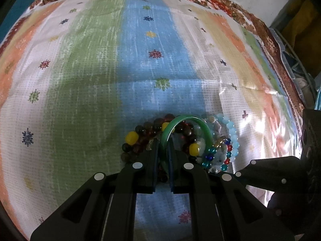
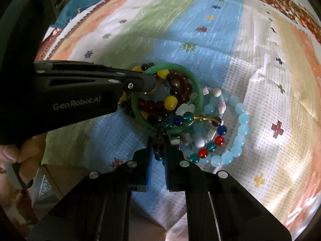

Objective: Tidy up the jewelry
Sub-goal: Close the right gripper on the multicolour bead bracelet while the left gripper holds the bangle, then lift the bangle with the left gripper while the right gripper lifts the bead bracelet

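Sorting has barely begun, by the look of it: the jewelry sits in one tangled heap on the patterned cloth [image 1: 100, 70] covering the tabletop, and no piece lies set apart. A green bangle [image 2: 198, 92] rings a strand of dark red and yellow beads [image 2: 170, 102], with a multicoloured glass bead bracelet [image 2: 218, 138] and a pale blue bead bracelet [image 2: 242, 128] overlapping just beside it. Untangling each piece and laying it out separately is all left to do.

Both tools are clenched on something. The left gripper [image 1: 163, 150] has its fingers pinched on the near rim of the green bangle, which stands tilted up off the heap in the left wrist view. The right gripper [image 2: 159, 150] has its fingers closed on a short run of the multicoloured strand, red, teal and dark beads showing between them, at the near edge of the bangle. A hand [image 2: 18, 156] at the left edge holds the left tool's handle.
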The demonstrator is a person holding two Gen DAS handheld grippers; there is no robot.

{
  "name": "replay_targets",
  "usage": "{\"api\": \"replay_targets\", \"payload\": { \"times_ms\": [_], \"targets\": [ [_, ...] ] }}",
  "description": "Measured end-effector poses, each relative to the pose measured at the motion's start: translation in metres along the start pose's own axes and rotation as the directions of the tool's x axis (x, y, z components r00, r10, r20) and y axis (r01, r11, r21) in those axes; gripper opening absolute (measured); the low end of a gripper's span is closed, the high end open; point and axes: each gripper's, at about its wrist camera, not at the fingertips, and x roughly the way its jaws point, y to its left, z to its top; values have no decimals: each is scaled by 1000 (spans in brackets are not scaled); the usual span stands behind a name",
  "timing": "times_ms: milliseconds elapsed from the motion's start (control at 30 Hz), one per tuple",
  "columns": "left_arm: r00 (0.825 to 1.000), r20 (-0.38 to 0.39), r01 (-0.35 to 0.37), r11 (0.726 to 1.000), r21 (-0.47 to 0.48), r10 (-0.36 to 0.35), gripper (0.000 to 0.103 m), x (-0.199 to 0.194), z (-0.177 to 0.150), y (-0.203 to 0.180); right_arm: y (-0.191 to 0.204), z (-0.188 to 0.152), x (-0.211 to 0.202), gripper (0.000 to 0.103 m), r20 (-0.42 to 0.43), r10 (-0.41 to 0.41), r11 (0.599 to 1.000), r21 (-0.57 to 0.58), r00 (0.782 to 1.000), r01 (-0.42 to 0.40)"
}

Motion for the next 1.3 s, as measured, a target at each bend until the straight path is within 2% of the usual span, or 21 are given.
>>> {"api": "replay_targets", "payload": {
  "times_ms": [333, 800, 1300],
  "targets": [
    [999, 27, -28, 1000, 6, 27, 8, -12, -5, -1, 1, -10, -17, 10, 34, -19, 1000, -11, 999, 20],
    [995, 69, -69, 997, 33, 66, 8, -45, -12, -14, -16, -26, -59, 10, 106, -57, 996, 72, 993, 49],
    [989, 126, -85, 996, 37, 80, 8, -97, -34, -33, 1, -36, -103, 10, 197, -72, 993, 102, 978, 52]
  ]
}}
